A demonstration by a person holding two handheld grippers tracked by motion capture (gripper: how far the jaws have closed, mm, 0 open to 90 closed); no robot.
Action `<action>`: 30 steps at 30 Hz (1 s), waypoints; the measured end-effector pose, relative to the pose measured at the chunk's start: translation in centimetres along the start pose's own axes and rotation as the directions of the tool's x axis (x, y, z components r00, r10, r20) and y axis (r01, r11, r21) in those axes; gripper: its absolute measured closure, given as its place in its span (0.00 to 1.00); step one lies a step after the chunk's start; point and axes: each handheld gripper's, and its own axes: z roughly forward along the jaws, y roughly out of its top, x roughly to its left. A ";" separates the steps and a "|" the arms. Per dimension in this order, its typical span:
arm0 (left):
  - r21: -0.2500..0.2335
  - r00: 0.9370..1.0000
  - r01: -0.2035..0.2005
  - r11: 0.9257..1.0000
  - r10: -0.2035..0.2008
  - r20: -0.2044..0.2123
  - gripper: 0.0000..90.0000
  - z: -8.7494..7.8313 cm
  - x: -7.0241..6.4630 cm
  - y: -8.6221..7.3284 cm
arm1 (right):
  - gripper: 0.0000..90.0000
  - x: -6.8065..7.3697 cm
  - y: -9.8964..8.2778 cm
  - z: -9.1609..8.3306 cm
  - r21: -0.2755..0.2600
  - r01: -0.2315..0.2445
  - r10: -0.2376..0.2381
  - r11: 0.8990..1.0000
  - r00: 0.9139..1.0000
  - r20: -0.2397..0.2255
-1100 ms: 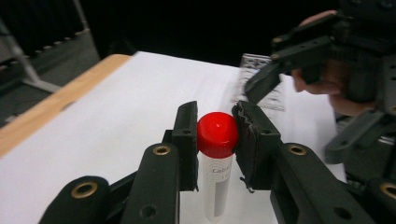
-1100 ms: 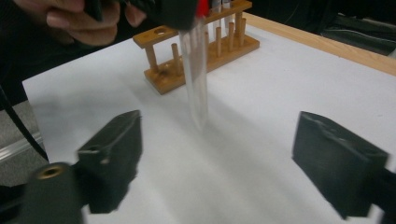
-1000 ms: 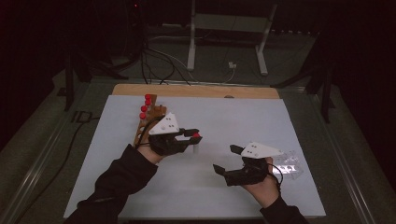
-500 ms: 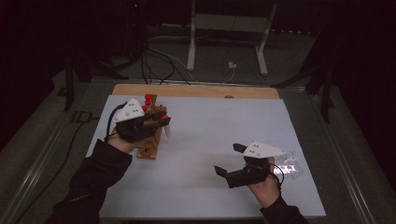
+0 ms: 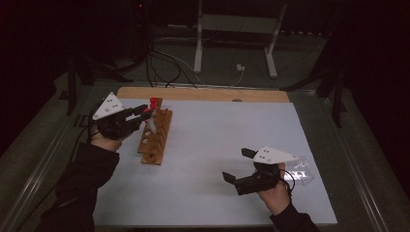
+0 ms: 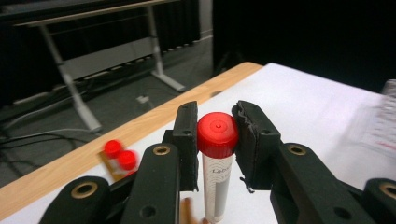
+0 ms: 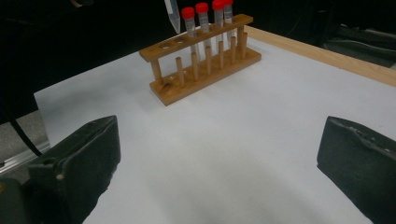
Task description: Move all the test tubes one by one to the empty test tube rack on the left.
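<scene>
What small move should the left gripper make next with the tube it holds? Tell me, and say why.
Probably lower it straight down. The left gripper is shut on a red-capped tube held upright over the wooden rack, whose near holes look free, and the tube's tip seems to hang just above the rack. The right gripper waits open on the table.

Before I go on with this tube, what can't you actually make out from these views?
- Tube tip and the rack hole under it: cut off by the bottom edge of the left gripper view, behind the left gripper.
- Tube label: too blurred to read.
- Clear plastic item beside the right gripper: partly hidden by the hand, unidentifiable in the high view.
- Rack hole count: too small.
</scene>
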 end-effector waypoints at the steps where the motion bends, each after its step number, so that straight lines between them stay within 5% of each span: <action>1: 0.002 1.000 0.003 1.000 -0.003 -0.014 0.80 0.0 0.2 -0.2 | 0.00 0.0 0.0 0.0 -0.002 0.000 0.000 1.000 1.000 0.004; 12: 0.052 0.997 0.020 0.998 -0.016 -0.080 0.80 1.1 1.4 -2.4 | 0.00 0.0 -0.1 -0.1 -0.005 0.004 -0.004 1.000 1.000 -0.001; 30: 0.143 0.997 0.031 0.989 -0.020 -0.081 0.80 2.9 1.3 -5.4 | 0.00 -0.2 -0.1 -0.2 -0.010 -0.004 0.004 1.000 1.000 -0.009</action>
